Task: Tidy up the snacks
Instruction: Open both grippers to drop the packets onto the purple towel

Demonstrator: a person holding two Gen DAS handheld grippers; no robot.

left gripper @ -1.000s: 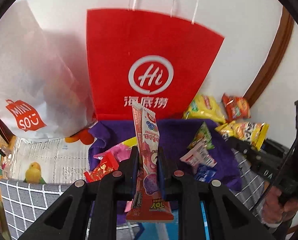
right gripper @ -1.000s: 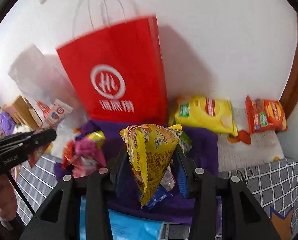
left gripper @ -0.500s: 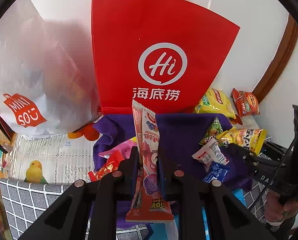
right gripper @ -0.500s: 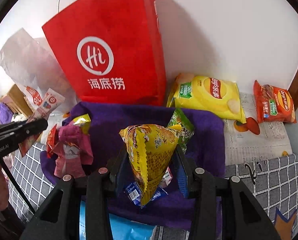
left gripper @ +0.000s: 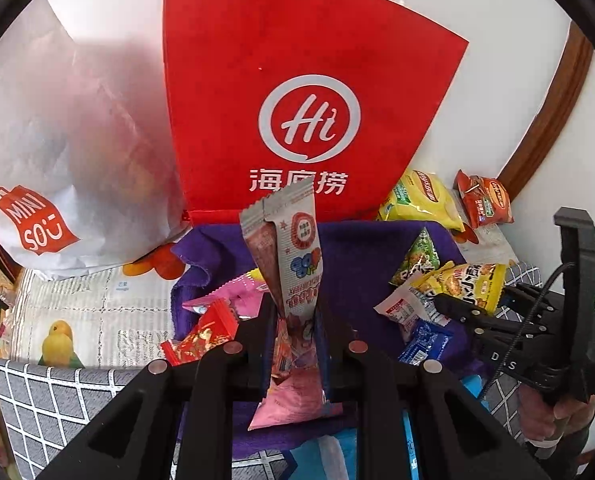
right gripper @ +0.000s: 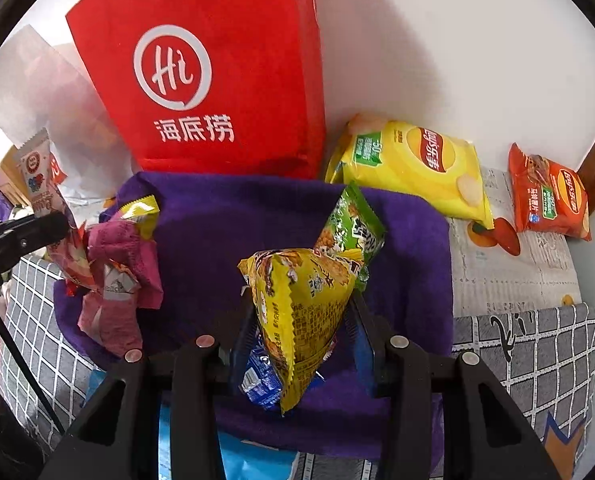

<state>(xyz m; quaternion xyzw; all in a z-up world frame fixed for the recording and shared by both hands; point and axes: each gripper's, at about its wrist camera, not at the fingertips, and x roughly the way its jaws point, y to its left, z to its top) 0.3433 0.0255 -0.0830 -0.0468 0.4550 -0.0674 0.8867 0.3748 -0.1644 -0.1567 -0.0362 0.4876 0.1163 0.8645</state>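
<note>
My left gripper (left gripper: pixel 295 312) is shut on a long pink-and-silver candy packet (left gripper: pixel 293 264) that stands up between its fingers, above a purple cloth (left gripper: pixel 361 256). My right gripper (right gripper: pixel 297 312) is shut on a yellow triangular snack bag (right gripper: pixel 301 304), low over the same purple cloth (right gripper: pixel 233 216). A green triangular bag (right gripper: pixel 351 232) lies just behind the yellow one, and a blue packet (right gripper: pixel 259 384) sits under it. Pink and red packets (right gripper: pixel 125 272) are heaped on the cloth's left side. The left gripper with its packet (right gripper: pixel 37 184) shows at the left edge of the right wrist view.
A tall red paper bag (left gripper: pixel 297 92) stands against the wall behind the cloth, with a white plastic bag (left gripper: pixel 57 140) to its left. A yellow chip bag (right gripper: pixel 413 164) and an orange chip bag (right gripper: pixel 549 196) lie at the right by the wall. A grey checked cover (right gripper: pixel 537 344) lies around the cloth.
My right gripper has sunk toward the purple cloth with the yellow bag. The candy packet has twisted between my left fingers, and the red bag looms larger in both views.
</note>
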